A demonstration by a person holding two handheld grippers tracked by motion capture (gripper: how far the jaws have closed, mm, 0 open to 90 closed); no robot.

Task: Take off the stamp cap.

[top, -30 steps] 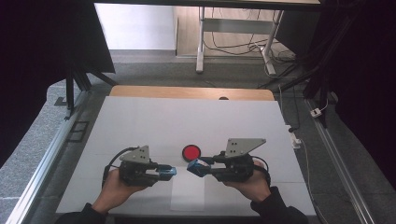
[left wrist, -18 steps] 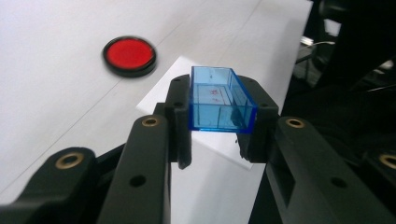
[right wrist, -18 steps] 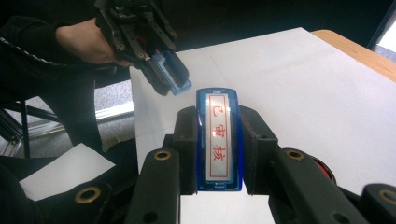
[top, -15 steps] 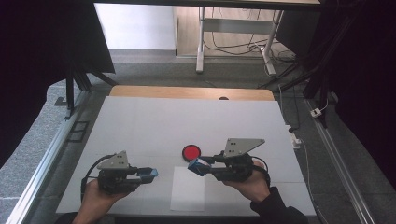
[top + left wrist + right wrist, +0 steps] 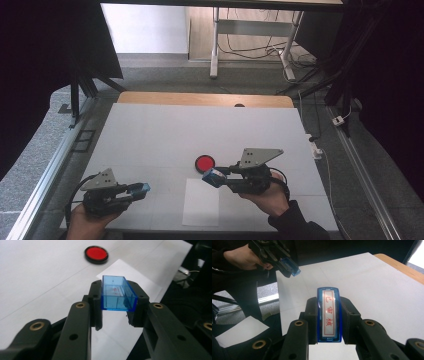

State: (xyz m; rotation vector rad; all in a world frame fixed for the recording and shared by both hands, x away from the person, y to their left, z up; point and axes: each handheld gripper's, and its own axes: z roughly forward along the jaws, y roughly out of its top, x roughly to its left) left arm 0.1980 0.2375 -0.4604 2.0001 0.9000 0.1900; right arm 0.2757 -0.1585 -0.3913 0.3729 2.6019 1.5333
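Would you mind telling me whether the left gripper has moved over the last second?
Yes. The left gripper has drawn leftward, away from the round red pad, toward the table's left edge.

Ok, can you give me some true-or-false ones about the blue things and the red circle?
1. The left gripper holds a clear blue cap. True.
2. The right gripper is empty. False: it grips a blue stamp with red characters on its label.
3. The red disc lies on the table. True.
4. The red disc sits on the paper sheet. False: it lies beyond the sheet.
5. The two grippers touch. False: they are apart.
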